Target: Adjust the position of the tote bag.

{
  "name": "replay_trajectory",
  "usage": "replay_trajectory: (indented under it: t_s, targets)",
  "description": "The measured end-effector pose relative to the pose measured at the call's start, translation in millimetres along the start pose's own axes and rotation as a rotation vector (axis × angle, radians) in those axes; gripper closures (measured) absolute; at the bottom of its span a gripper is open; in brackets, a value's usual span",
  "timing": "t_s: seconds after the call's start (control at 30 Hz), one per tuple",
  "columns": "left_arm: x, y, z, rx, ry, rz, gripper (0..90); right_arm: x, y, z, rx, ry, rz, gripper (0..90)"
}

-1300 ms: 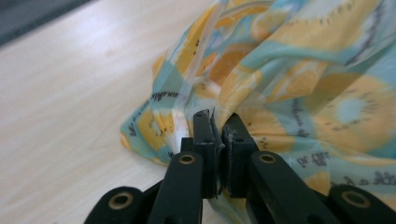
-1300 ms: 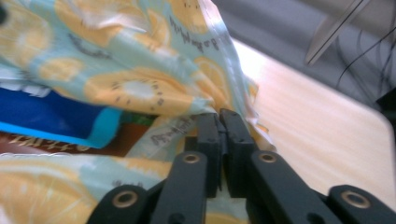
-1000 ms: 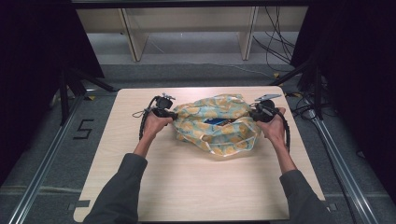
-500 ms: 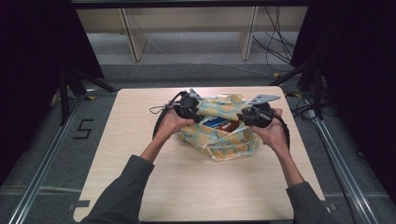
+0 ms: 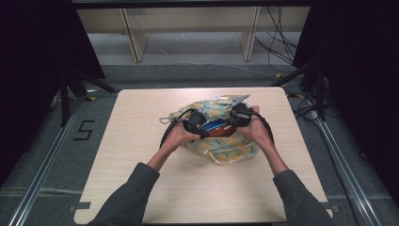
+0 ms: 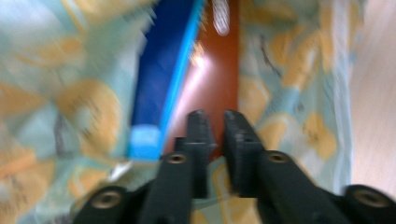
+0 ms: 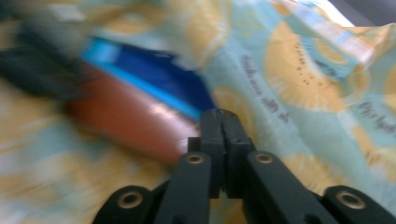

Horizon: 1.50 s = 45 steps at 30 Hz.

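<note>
Patterned cloth (image 5: 221, 141) bunched mid-worktop (image 5: 141, 141), box (image 5: 217, 127) inside half uncovered. Left claw (image 6: 214, 122) slightly apart; right claw (image 7: 219, 122) together, maybe pinching cloth. Wrapping looks unfinished.

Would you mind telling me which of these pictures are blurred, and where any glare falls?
High view: sharp and evenly lit, dark at the sides. Left gripper view: heavy motion blur over the printed cloth, with a glare patch on the brown item. Right gripper view: smeared on its left, cloth sharper at right, jaws crisp.
</note>
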<state>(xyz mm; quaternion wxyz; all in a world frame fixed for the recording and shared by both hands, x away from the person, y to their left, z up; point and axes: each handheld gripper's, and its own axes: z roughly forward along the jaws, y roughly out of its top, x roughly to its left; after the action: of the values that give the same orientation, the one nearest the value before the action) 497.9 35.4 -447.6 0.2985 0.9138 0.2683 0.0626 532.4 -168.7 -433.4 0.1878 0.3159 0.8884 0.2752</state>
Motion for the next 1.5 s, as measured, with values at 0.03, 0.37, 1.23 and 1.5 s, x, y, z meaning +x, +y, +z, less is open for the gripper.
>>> replay_trajectory:
  t_s: [0.03, 0.37, 1.23, 1.5]
  targets:
    - [-2.2, -4.7, -0.4, 0.003, -0.009, 0.004, 86.6, -3.9, 4.3, 5.9, 0.015, -0.042, 0.009, 90.0]
    - [-30.5, -48.1, 10.6, 0.042, -0.082, 0.055, 86.9, -44.7, 36.9, 40.2, 0.096, -0.153, 0.067, 90.0]
    - [48.7, 7.3, -13.3, -0.125, 0.188, -0.154, 76.1, -27.6, -19.6, -4.2, 0.052, -0.062, 0.067, 88.7]
    - [76.9, -25.8, -13.1, -0.097, 0.249, -0.242, 76.7, -68.2, -51.9, -5.5, 0.077, -0.109, 0.161, 89.8]
